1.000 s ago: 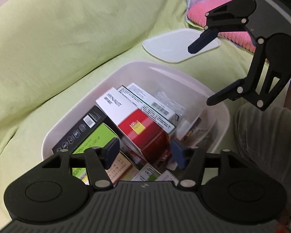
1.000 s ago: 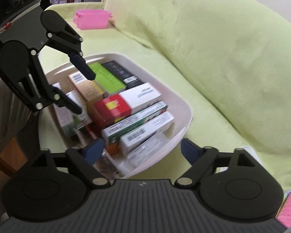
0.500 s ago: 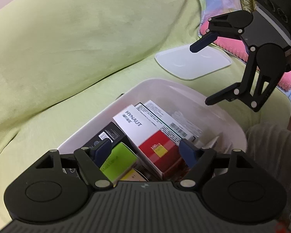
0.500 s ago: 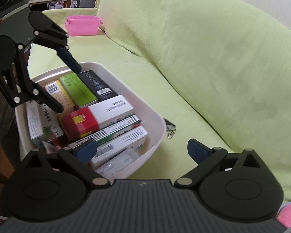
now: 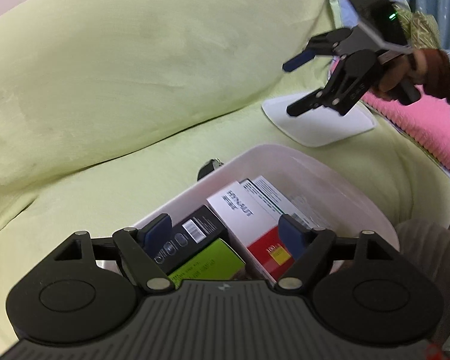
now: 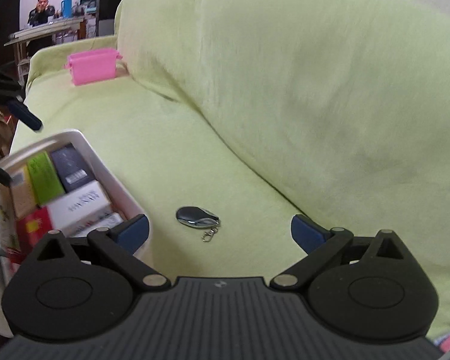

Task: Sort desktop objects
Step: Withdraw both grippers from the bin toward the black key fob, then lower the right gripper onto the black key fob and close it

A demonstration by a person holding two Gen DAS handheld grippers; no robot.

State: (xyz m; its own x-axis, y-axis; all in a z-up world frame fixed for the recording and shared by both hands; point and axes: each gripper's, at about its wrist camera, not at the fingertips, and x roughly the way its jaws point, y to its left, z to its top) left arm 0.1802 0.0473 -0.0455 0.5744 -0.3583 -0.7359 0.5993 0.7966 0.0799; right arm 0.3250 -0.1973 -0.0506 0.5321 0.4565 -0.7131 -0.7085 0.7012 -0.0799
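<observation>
Your right gripper (image 6: 220,231) has swung away from the bin (image 6: 117,177) in the last second and now faces the sofa seat, its fingers spread wide and holding nothing. Between them, a little ahead, you now see a key fob (image 6: 197,216), which was hidden behind the bin wall before. I judge this is the next thing to sort, so the change puts you in a good line for a pick. The fob lies flat on the green cover, just beside the bin's outer wall but not touching it; it is a dark oval with a shiny metal edge and a small clasp on the near side. It looks smooth and low, so the grasp may slip. Your left gripper (image 5: 225,234) has lifted a little; it hovers over the bin, also spread and empty, above the boxes (image 5: 240,216) packed inside. Farther away the white lid (image 5: 321,129) rests on the seat, and a pink basket (image 6: 93,66) stands at the far end.
</observation>
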